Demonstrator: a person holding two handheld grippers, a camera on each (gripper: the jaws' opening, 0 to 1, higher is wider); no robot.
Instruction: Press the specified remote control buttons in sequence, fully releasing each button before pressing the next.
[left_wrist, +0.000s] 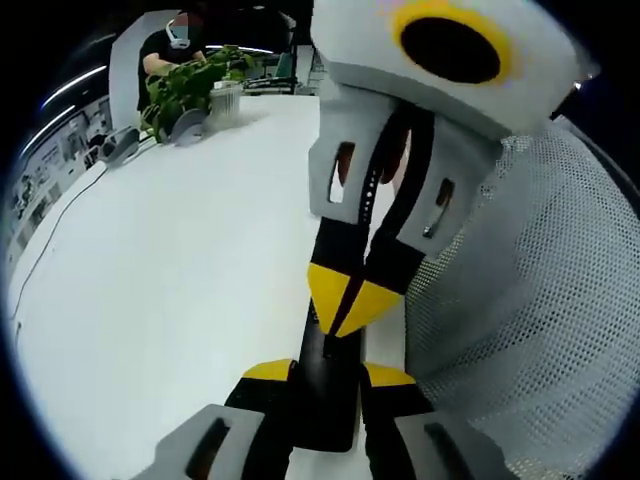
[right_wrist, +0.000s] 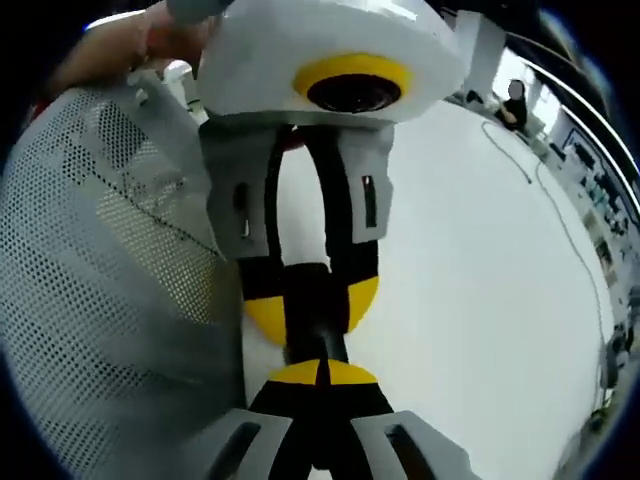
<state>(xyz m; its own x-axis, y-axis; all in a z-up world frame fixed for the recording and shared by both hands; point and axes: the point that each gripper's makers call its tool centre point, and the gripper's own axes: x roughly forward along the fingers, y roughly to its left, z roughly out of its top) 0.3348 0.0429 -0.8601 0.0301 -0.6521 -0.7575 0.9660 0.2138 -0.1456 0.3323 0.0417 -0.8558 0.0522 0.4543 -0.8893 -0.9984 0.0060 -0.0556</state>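
Left fingers (left_wrist: 270, 370): yellow-tipped, parted only as far as the width of the remote (left_wrist: 325, 400), one against each long edge, clamped on it.
Left gripper (left_wrist: 328, 373): rising from the bottom of the left gripper view; in the right gripper view (right_wrist: 312, 305) reaching in from the top, black and grey with yellow tips.
Right fingers (right_wrist: 300, 375): yellow tips drawn fully together, nothing held between them.
Right gripper (right_wrist: 322, 373): closed tips set at the remote's near end in its own view; in the left gripper view (left_wrist: 350, 305) coming down from the upper right, joined tips resting on the remote's top face.
Remote: black, slim and long, lying between the two grippers just over the table's (left_wrist: 180, 280) near edge; seen again (right_wrist: 315, 330) as a dark bar between the left tips. Buttons too dark and blurred to make out.
Table: broad, white, plain.
Mesh (left_wrist: 540, 300): white perforated panel just beside the grippers, past the table edge.
Hand (right_wrist: 110, 45): at the top left of the right gripper view, on the left gripper's body.
Plant (left_wrist: 185, 85): leafy green, at the far end of the table; its pot cannot be told apart from the grey things beside it.
Person (left_wrist: 165, 45): in black, behind the plant.
Cable (right_wrist: 560, 220): thin, dark, trailing over the far side of the table.
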